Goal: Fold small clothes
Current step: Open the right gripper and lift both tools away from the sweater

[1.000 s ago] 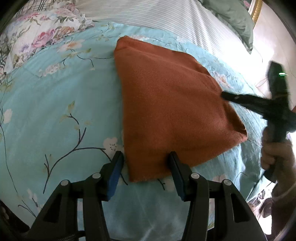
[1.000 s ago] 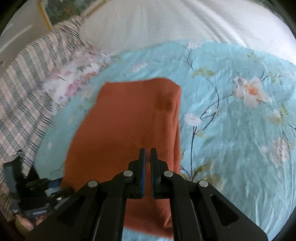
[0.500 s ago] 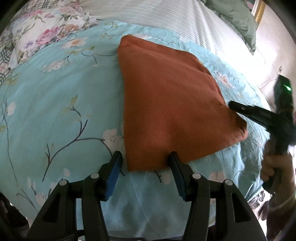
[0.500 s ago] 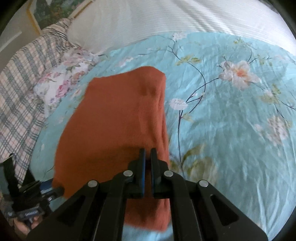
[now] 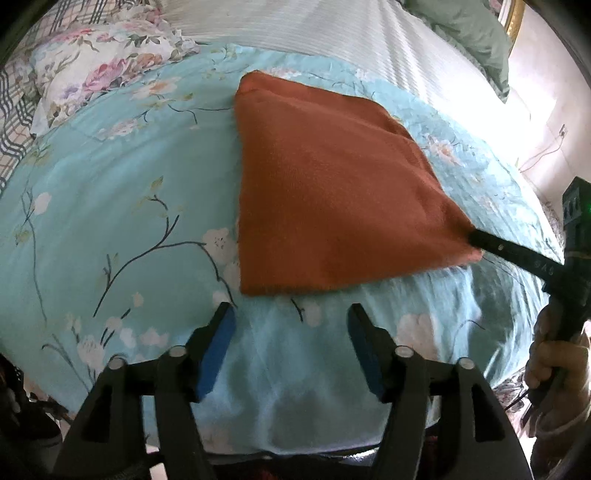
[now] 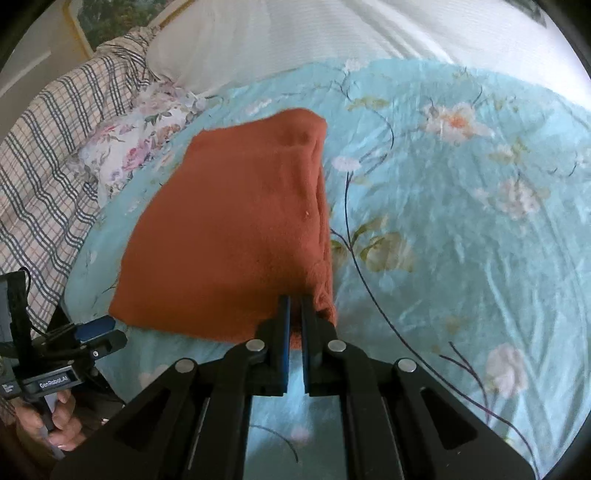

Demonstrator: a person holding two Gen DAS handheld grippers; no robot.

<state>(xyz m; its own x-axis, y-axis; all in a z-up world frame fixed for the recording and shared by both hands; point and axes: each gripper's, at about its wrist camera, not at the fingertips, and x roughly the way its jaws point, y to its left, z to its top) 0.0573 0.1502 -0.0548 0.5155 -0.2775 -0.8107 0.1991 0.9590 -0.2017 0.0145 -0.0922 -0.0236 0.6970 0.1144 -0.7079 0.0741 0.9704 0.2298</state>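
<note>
A folded rust-orange cloth (image 5: 332, 192) lies flat on the turquoise floral bedsheet (image 5: 110, 221). My left gripper (image 5: 291, 321) is open and empty, just short of the cloth's near edge. My right gripper (image 6: 294, 306) is shut, its fingertips at the cloth's near right corner (image 6: 317, 306). In the left wrist view the right gripper (image 5: 476, 236) touches that same corner at the right. The cloth (image 6: 236, 229) shows a layered folded edge along its right side in the right wrist view. The left gripper (image 6: 96, 332) appears at the lower left there.
A floral pillow (image 5: 99, 70) and a plaid blanket (image 6: 48, 155) lie at the left of the bed. A white striped cover (image 5: 369, 40) spans the far side. A green pillow (image 5: 469, 33) sits far right. The bed edge drops off just below the grippers.
My left gripper has backed off from the cloth's near edge. My right gripper, still shut, has pulled back to the cloth's corner.
</note>
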